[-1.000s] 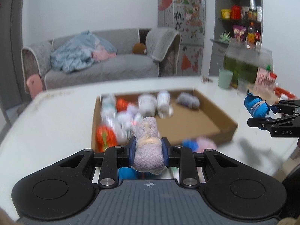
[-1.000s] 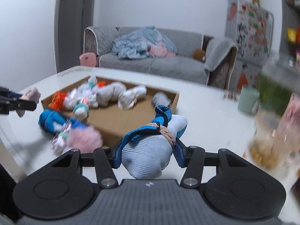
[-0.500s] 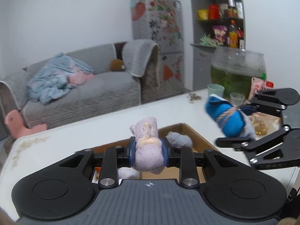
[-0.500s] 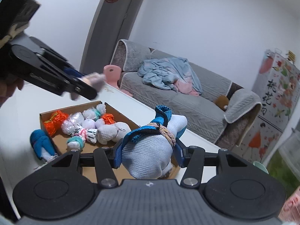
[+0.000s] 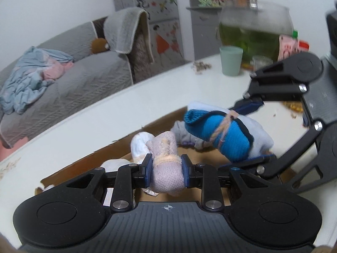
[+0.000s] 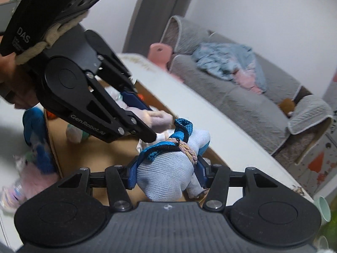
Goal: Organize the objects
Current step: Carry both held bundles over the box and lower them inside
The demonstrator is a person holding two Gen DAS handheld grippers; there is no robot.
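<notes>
White surface (image 5: 88, 130) carries a cardboard box (image 5: 212, 156) holding several rolled sock bundles, with a grey sofa (image 5: 69, 73) behind it. More bundles, blue and pink, lie on the surface outside the box's near wall in the right wrist view. A glass bowl (image 5: 252, 31) of green water and a green cup (image 5: 231, 60) stand at the far edge. Both tools hang over the box, close together. The right tool (image 6: 166, 174) is clamped on a blue-and-white roll (image 6: 166, 179) tied with twine. The left tool (image 5: 166, 169) is closed tight on a smaller pale pink roll (image 5: 166, 172).
</notes>
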